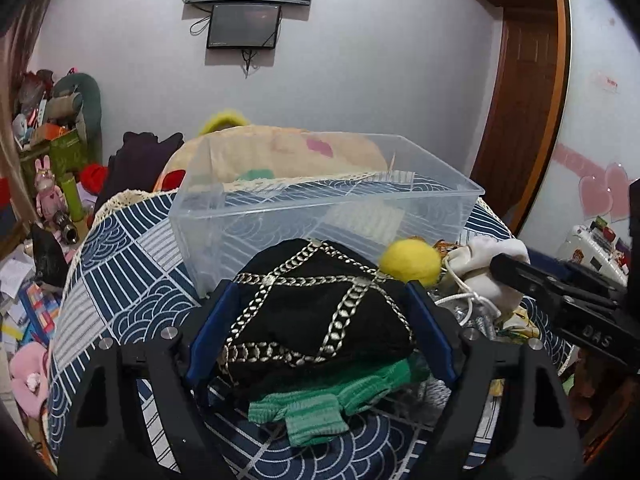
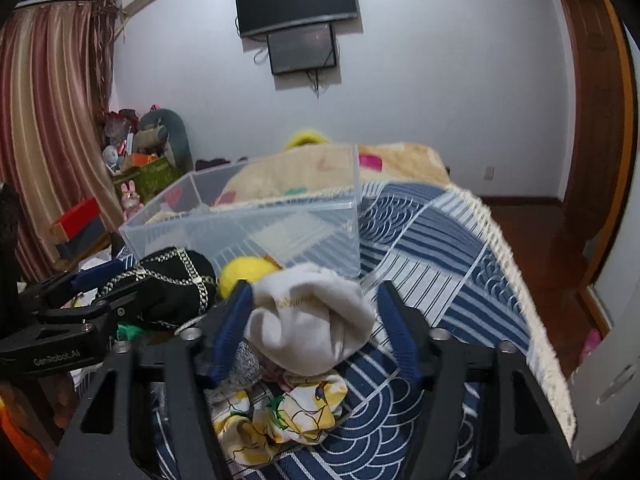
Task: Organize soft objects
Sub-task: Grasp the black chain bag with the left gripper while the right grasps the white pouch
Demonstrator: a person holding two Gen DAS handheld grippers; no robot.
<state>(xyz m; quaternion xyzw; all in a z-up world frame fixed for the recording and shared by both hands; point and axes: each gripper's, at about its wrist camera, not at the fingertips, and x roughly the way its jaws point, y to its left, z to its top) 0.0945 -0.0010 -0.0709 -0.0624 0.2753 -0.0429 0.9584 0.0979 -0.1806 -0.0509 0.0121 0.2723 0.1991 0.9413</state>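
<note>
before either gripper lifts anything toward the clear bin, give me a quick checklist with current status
1. Left gripper around the black chain-trimmed item: ok, blue fingers flank it on both sides; firm contact cannot tell.
2. Right gripper around the white sock bundle: not ok, left finger touches it but a gap shows at the right finger.
3. Clear bin open and reachable: ok, no lid, directly behind the pile.
4. Room in the bin: ok, only a pale folded item shows through its wall.
5. Green knit item free of the black one: cannot tell, it lies directly underneath.
6. Yellow ball clear of both grips: ok, outside the fingers.
</note>
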